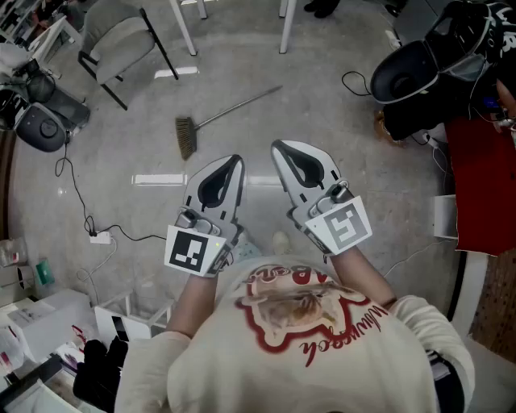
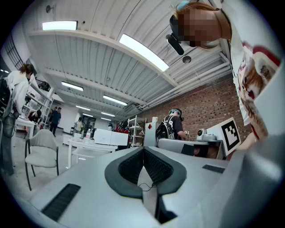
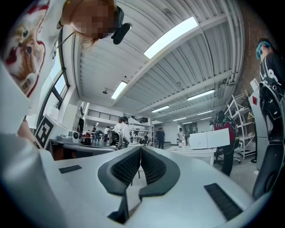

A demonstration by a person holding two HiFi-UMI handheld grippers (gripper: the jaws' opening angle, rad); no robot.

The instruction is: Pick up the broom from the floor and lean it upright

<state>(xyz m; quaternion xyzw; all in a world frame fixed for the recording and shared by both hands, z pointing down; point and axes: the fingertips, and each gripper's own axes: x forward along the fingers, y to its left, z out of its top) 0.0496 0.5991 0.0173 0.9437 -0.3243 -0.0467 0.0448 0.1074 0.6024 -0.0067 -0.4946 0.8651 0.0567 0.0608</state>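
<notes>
In the head view a broom (image 1: 211,121) lies flat on the grey floor, its bristle head (image 1: 186,137) nearest me and its thin handle (image 1: 242,105) running up and to the right. My left gripper (image 1: 235,159) and right gripper (image 1: 276,146) are held level side by side, just short of the bristles and well above the floor. Both have their jaws together with nothing between them. In the left gripper view the left gripper (image 2: 143,149) shows its pads meeting at the tips. In the right gripper view the right gripper (image 3: 140,149) looks the same.
A grey chair (image 1: 121,40) stands at the upper left, white table legs (image 1: 284,24) beyond the broom. A black bin (image 1: 403,73) and cables (image 1: 81,202) lie at the sides. A white strip (image 1: 160,179) lies on the floor. People and tables fill the room beyond.
</notes>
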